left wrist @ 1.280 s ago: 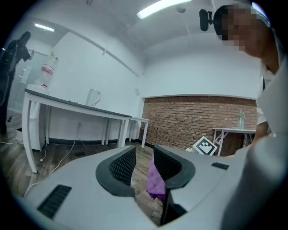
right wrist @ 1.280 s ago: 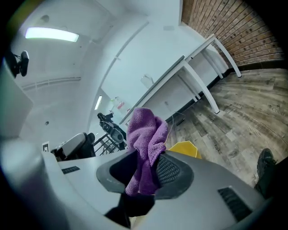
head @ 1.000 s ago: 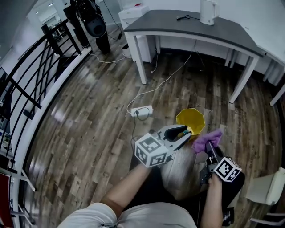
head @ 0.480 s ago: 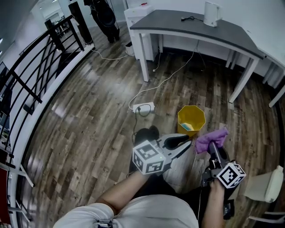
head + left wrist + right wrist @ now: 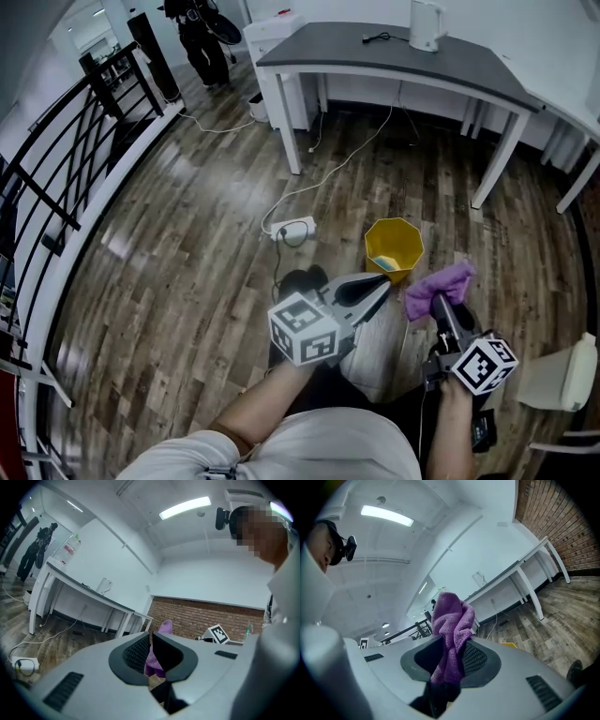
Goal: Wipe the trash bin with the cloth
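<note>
The yellow trash bin [image 5: 394,228] stands upright on the wood floor [image 5: 187,234], between the table [image 5: 422,66] and the person holding the tools. A white power strip [image 5: 292,228] lies near it. Both tools are held level, up off the floor and on the near side of the bin.

The right gripper [image 5: 439,302] has its jaws clamped on a purple cloth [image 5: 439,284]. The cloth bunches up above the pads and trails down between them.

Just beside it, the left gripper [image 5: 382,286] has just been closing its jaws. They now meet with nothing between them, and the cloth shows only beyond the gap.

1 white kettle [image 5: 424,23] sits on the dark tabletop. 1 person [image 5: 202,37] stands far off by the black railing [image 5: 56,187].
</note>
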A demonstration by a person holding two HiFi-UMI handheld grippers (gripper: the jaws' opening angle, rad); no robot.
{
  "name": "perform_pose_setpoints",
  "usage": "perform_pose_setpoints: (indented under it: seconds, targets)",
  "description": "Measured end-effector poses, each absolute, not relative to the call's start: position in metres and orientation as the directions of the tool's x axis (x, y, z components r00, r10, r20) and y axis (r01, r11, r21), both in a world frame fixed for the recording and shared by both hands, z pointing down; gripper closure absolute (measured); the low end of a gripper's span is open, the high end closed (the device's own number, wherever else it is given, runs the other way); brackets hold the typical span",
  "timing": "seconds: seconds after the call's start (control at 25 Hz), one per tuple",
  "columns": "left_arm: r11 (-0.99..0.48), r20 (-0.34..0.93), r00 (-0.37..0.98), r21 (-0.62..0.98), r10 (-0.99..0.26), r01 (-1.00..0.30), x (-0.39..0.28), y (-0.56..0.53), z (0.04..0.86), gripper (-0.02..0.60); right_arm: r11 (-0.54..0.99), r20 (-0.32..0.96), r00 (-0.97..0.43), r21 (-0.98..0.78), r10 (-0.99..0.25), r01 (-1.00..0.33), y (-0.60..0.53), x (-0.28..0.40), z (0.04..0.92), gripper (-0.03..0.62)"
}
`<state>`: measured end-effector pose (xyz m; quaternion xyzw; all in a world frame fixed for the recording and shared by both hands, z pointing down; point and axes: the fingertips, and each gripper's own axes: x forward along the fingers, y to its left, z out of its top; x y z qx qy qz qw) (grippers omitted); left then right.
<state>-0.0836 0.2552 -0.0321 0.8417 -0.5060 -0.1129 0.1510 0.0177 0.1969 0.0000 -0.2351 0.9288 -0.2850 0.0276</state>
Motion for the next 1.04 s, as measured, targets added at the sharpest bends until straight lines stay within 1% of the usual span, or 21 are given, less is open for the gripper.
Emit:
perform_pose_setpoints:
  seconds: [0.32, 0.48, 0.64, 0.84, 1.04]
  targets:
    - [-0.433, -0.024, 0.463, 0.397, -0.886, -0.809, -0.084, 0.26, -0.023, 0.558, 0.725, 0.104, -0.881, -0.529, -0.461, -0.441, 0.203, 0.014, 0.002, 0.485]
    - [-0.405, -0.043, 0.423, 0.391, -0.905, -0.827, -0.096, 0.27, -0.028, 0.558, 0.762, 0.094, -0.896, -0.492, -0.434, -0.421, 0.203, -0.004, -0.004, 0.485]
    - [-0.424, -0.02, 0.459, 0.419, -0.888, -0.803, -0.093, 0.276, -0.027, 0.558, 0.727, 0.118, -0.872, -0.505, -0.476, -0.465, 0.22, -0.011, -0.004, 0.487]
    - [-0.424, 0.005, 0.471, 0.427, -0.882, -0.799, -0.087, 0.269, -0.02, 0.558, 0.72, 0.145, -0.875, -0.516, -0.461, -0.465, 0.221, -0.019, 0.006, 0.488]
    - [-0.441, -0.017, 0.473, 0.396, -0.881, -0.806, -0.086, 0.255, -0.026, 0.558, 0.749, 0.129, -0.882, -0.483, -0.453, -0.455, 0.207, -0.026, 0.002, 0.49]
